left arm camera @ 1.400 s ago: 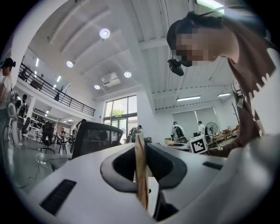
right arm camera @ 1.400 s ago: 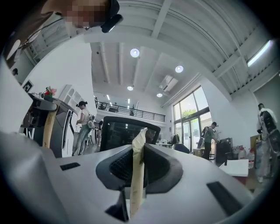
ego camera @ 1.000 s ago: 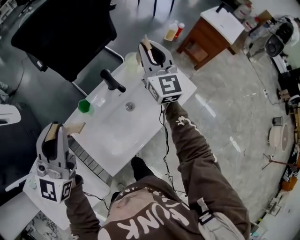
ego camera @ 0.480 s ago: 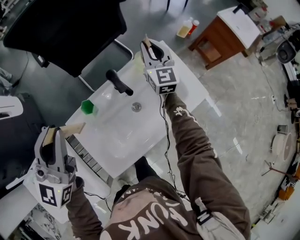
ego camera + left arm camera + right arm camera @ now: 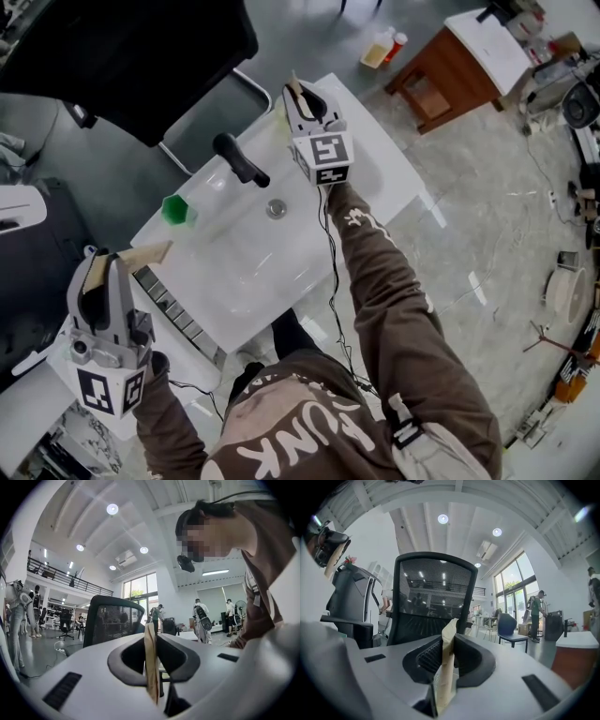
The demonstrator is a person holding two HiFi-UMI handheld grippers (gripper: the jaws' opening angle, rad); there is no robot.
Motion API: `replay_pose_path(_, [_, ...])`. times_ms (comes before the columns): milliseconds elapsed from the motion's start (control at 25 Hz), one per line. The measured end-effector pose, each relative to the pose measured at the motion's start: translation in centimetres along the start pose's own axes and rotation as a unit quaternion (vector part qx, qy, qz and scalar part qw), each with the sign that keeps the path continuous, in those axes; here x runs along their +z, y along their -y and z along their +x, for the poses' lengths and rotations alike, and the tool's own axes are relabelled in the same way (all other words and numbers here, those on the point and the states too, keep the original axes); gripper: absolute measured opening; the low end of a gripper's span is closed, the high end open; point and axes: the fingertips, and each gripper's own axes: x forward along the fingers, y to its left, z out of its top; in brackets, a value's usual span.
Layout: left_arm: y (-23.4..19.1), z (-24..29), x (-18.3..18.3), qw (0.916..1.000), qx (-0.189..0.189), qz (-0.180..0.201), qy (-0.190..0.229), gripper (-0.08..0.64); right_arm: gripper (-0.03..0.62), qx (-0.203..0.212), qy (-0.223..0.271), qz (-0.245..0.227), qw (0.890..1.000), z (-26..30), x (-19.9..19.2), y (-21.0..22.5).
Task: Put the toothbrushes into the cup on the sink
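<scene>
Nothing is judged done yet: the left hand-held gripper (image 5: 97, 270) is clenched on a toothbrush (image 5: 150, 663) off the sink's (image 5: 234, 277) near corner, the right hand-held gripper (image 5: 298, 92) on a second toothbrush (image 5: 444, 667) above its far rim, neither at the green cup (image 5: 175, 209)

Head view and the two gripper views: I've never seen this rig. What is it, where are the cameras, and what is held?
There is no robot here. A person holds a hand-held gripper in each hand. The head view looks down from the person's head: left hand-held gripper, right hand-held gripper, a white sink with a black faucet and a green cup on its rim. Each gripper view rides on one of them and looks along its jaws. Both are shut: the left on a tan strip, the right on a second tan strip, presumably wrapped toothbrushes.
</scene>
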Motion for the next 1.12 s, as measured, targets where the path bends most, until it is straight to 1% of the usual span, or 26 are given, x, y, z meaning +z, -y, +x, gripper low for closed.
replay_pose_path(200, [0.0,-0.5,0.1,1.0,0.004,0.002,-0.003,0.058,0.064,-0.005,0.011,-0.017,1.0,-0.2,-0.2,-0.5])
replay_pose_path(280, [-0.1,-0.5,0.1,1.0,0.004,0.002,-0.003,0.058,0.066,-0.007,0.014,-0.017,1.0,-0.2,-0.2,-0.5])
replay_pose_path(440, [-0.1,-0.5,0.2,1.0,0.002,0.001,-0.002,0.058,0.086,0.003,0.022,-0.022,0.999,-0.5,0.1,-0.8])
replay_pose_path(480, [-0.1,-0.4,0.1,1.0,0.001,0.0,-0.002,0.058,0.124,0.006,0.025,-0.024,0.999,-0.6,0.2,-0.9])
replay_pose_path(520, [-0.1,-0.4,0.0,1.0,0.0,0.0,-0.002,0.058,0.179,0.009,0.027,-0.025,0.999,-0.7,0.4,-1.0])
replay_pose_path(560, [-0.1,-0.3,-0.1,1.0,-0.001,-0.001,-0.001,0.058,0.211,0.011,0.028,-0.027,0.999,-0.7,0.5,-1.0])
replay_pose_path(760, [-0.5,0.1,-0.6,1.0,-0.006,-0.003,0.004,0.058,0.338,0.018,0.042,-0.033,0.998,-1.6,1.6,-1.3])
replay_pose_path(880, [-0.8,1.0,-0.8,0.9999,-0.011,-0.002,0.011,0.058,0.376,0.017,0.065,-0.04,0.997,-3.0,3.5,-0.9])
replay_pose_path(1120, [-1.9,2.8,-2.1,0.9996,-0.015,0.008,0.023,0.058,0.385,-0.003,0.098,-0.035,0.995,-7.3,7.1,0.5])
